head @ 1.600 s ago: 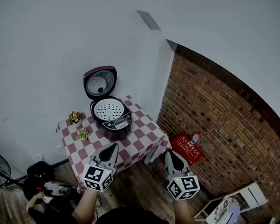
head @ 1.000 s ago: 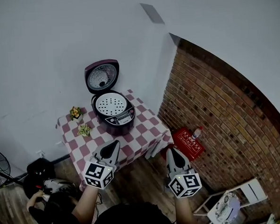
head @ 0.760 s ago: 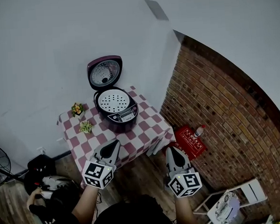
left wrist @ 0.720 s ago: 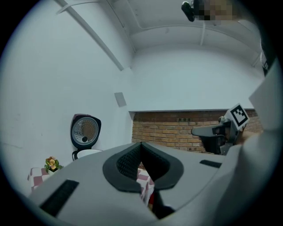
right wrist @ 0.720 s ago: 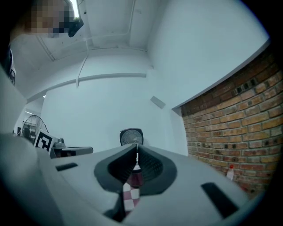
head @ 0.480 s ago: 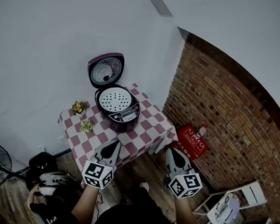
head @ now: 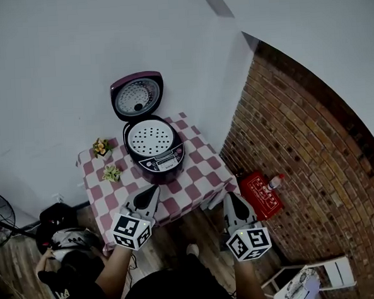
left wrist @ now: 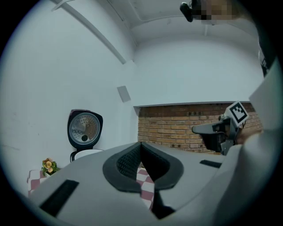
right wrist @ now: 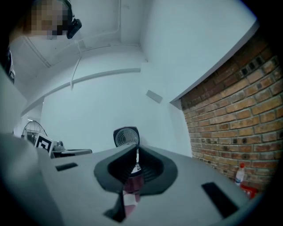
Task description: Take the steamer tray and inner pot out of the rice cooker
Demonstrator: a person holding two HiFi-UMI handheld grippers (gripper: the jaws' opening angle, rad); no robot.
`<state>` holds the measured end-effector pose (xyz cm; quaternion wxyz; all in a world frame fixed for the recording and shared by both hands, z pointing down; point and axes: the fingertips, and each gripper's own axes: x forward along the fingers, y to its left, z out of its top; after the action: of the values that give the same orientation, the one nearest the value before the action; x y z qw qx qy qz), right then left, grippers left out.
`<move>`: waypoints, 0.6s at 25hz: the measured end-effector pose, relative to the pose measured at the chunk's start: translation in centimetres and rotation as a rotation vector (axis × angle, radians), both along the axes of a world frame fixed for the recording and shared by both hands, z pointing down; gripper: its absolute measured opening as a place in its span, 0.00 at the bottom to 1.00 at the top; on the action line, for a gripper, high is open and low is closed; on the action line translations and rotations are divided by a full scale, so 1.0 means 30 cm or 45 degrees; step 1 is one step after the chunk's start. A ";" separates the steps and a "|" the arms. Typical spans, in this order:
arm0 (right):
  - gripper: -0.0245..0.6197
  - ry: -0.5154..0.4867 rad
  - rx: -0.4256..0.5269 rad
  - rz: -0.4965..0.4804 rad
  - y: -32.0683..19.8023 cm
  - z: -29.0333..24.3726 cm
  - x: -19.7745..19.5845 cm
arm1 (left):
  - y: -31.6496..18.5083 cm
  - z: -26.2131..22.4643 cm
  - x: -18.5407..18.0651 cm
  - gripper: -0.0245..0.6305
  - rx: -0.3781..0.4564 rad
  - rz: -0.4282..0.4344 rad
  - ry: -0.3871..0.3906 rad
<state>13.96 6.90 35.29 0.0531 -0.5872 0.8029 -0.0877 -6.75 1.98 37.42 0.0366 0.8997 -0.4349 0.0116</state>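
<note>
A maroon rice cooker [head: 155, 159] stands on a small table with a red-and-white checked cloth [head: 195, 183], its lid [head: 136, 96] raised upright. A white perforated steamer tray [head: 151, 138] sits in its mouth; the inner pot is hidden beneath it. My left gripper [head: 153, 191] hovers shut and empty over the table's near edge. My right gripper [head: 229, 200] is shut and empty, off the table's near right corner. The left gripper view shows the lid [left wrist: 84, 128] beyond the shut left gripper [left wrist: 140, 145], and the right gripper view shows the lid [right wrist: 126, 136] beyond the shut right gripper [right wrist: 135, 148].
Two small potted plants [head: 100, 146] [head: 111, 174] sit at the table's left. A brick wall [head: 313, 150] runs along the right, with a red box [head: 261, 191] and a bottle [head: 277, 182] on the floor beside it. A fan [head: 0, 220] and a seated person [head: 64, 264] are at the lower left.
Both grippers and the head have come closer to the table; the left gripper's tip now overlaps the table's near edge. Both stay shut. The cooker is unchanged.
</note>
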 end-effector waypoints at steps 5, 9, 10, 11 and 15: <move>0.05 -0.016 0.005 -0.038 -0.116 -0.013 0.068 | -0.104 -0.010 0.058 0.04 0.001 -0.057 -0.027; 0.05 -0.035 0.005 -0.072 -0.211 -0.011 0.119 | -0.176 -0.019 0.092 0.04 -0.005 -0.111 -0.022; 0.05 -0.039 0.005 -0.085 -0.234 -0.011 0.128 | -0.192 -0.021 0.101 0.04 -0.004 -0.123 -0.026; 0.05 -0.042 0.004 -0.099 -0.257 -0.010 0.135 | -0.208 -0.023 0.108 0.04 -0.003 -0.136 -0.029; 0.05 -0.052 -0.007 -0.157 -0.343 0.008 0.160 | -0.275 -0.024 0.143 0.04 -0.006 -0.186 -0.030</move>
<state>18.77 -3.40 35.52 0.0623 -0.5348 0.8362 -0.1050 -2.47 -6.28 36.72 0.0345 0.8653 -0.4997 0.0206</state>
